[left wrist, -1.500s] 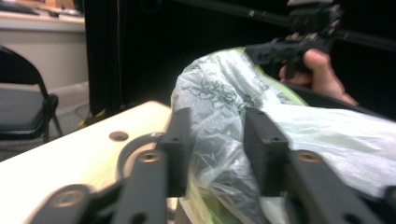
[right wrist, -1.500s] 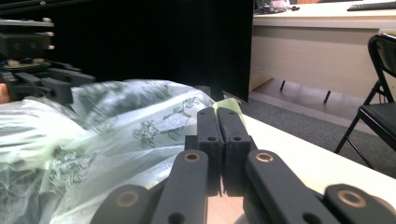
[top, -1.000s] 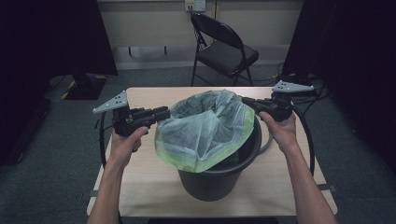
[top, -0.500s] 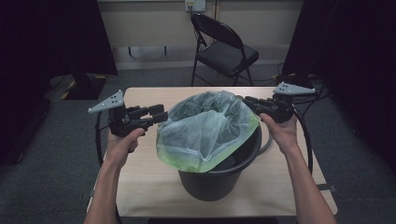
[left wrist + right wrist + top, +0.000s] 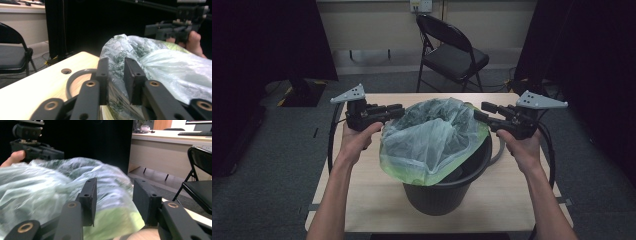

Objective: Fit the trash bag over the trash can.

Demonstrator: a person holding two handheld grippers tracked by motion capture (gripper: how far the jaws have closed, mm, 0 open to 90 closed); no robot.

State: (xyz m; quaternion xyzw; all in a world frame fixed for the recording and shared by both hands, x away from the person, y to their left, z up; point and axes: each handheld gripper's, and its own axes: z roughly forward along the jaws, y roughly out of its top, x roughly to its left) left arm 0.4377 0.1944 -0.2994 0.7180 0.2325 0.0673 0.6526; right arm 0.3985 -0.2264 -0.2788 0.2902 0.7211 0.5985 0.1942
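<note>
Bag (image 5: 432, 137) drapes over the rim of the bin (image 5: 447, 192) at the middle of the table (image 5: 357, 205), between both claws. Left claw (image 5: 396, 111) sits at the bag's left edge; its jaws have just been closing, with film in the narrow gap, pinch uncertain. Right claw (image 5: 483, 111) hangs just off the right edge; its jaws have just been opening, released.

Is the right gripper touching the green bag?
Apart. In the high view the right gripper sits just off the bag's edge, and the right gripper view shows its jaws spread wide with nothing pinched. They have just been opening.
</note>
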